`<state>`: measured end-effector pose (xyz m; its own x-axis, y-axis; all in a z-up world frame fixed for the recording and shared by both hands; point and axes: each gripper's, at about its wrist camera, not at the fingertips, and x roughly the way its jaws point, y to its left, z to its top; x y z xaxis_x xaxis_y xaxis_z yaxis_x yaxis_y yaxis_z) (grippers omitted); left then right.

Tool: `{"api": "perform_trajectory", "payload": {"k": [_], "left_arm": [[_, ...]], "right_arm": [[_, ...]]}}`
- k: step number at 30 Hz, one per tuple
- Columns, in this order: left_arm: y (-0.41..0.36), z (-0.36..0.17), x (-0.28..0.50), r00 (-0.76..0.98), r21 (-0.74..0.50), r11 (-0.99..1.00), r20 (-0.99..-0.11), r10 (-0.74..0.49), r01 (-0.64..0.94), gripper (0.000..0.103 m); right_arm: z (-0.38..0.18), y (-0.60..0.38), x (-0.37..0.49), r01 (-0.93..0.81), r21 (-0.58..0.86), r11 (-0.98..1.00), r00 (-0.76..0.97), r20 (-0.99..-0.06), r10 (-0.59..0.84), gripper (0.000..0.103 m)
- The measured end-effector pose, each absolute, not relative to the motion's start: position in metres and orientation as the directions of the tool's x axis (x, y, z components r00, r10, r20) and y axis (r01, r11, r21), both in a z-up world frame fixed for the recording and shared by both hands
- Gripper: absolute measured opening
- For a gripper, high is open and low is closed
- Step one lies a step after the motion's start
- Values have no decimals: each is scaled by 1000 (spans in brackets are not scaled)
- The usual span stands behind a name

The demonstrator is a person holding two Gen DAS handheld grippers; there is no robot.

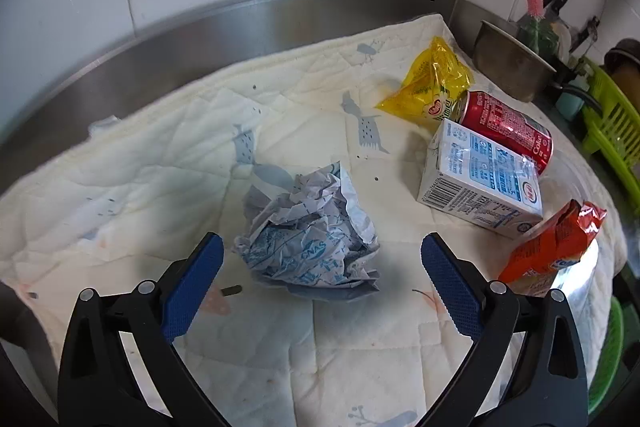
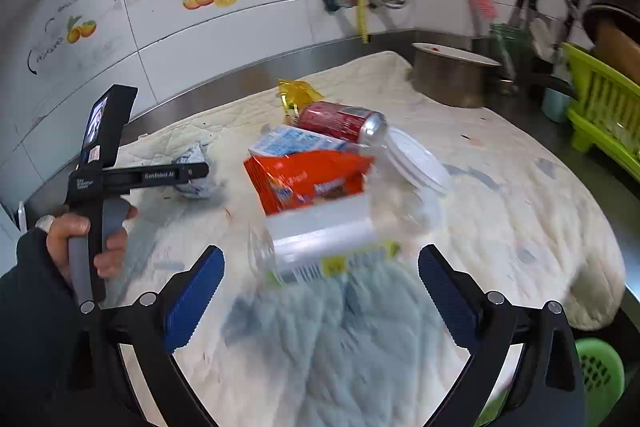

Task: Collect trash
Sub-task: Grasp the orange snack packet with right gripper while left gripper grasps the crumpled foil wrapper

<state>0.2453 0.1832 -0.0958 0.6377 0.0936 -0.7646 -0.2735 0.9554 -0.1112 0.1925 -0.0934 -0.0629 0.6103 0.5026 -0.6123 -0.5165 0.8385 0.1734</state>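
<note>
On the quilted counter [image 1: 160, 167], I'm holding the left gripper [image 1: 322, 259] with jaws fully spread and empty, crumpled paper [image 1: 308, 231] sitting at twelve o'clock just ahead.

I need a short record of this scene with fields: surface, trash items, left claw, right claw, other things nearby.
surface: quilted cloth on a steel counter
trash items: crumpled paper, milk carton, red can, yellow wrapper, orange snack bag
left claw: open, empty, crumpled paper just ahead
right claw: open, empty, facing the orange snack bag
nearby: metal pot, green rack
</note>
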Motion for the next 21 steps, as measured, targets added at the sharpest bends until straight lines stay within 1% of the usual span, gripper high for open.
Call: {"api": "perform_trajectory", "payload": {"k": [3, 8, 11, 15, 18, 19, 21], "left_arm": [[186, -101, 249, 637, -119, 955, -766, 84, -270, 98], [187, -109, 255, 632, -121, 961, -772, 67, -249, 98], [189, -112, 258, 636, -145, 962, -771, 38, -233, 98], [190, -115, 260, 641, -146, 965, -767, 29, -219, 97], [191, -116, 262, 641, -145, 966, -767, 27, -214, 96], [191, -117, 263, 643, -148, 967, -766, 22, -210, 95], [191, -118, 263, 640, -146, 968, -768, 18, -203, 88]], "right_arm": [[-68, -78, 212, -513, 181, 839, 602, -622, 501, 95], [-77, -65, 238, -524, 152, 838, 603, -628, 491, 95], [-83, -62, 254, -540, 141, 829, 594, -634, 495, 96], [-88, -61, 276, -571, 192, 798, 543, -641, 543, 96], [-88, -57, 281, -591, 199, 782, 531, -634, 562, 96], [-88, -56, 281, -597, 196, 778, 529, -633, 565, 96], [-90, -48, 281, -612, 177, 771, 522, -642, 561, 96]]}}
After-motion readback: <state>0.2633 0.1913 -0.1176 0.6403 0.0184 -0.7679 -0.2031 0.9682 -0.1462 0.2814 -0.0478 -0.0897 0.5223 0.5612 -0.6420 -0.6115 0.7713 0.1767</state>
